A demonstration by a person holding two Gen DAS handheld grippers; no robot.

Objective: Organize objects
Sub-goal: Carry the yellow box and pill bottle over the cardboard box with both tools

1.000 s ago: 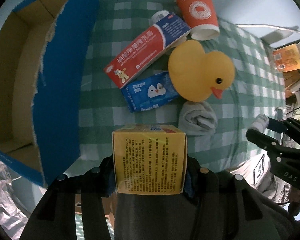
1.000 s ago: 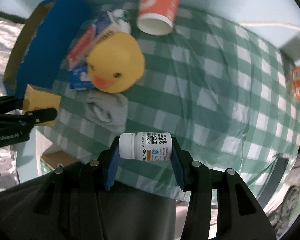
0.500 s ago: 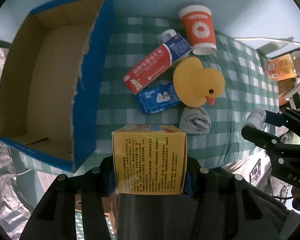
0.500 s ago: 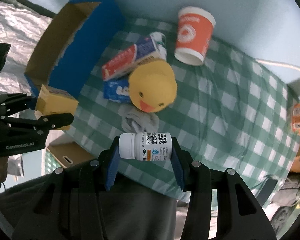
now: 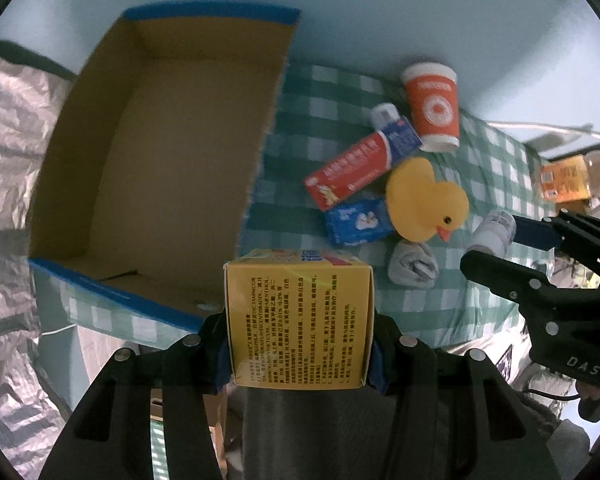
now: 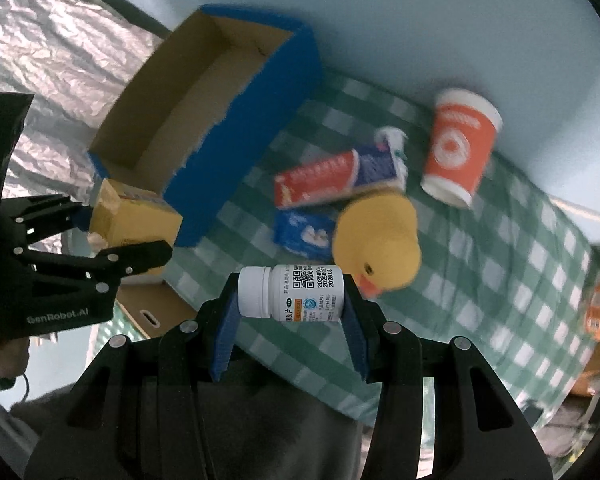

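I judge the sorting barely begun: the blue cardboard box at ten o'clock in my left view shows only bare brown floor. My left gripper pinches a yellow carton, printed with dense text, held just short of the box's near wall. My right gripper clamps a white pill bottle sideways, cap pointing nine o'clock. At two o'clock on the checked cloth wait the rubber duck, orange cup, red tube box, blue tissue pack and grey sock.
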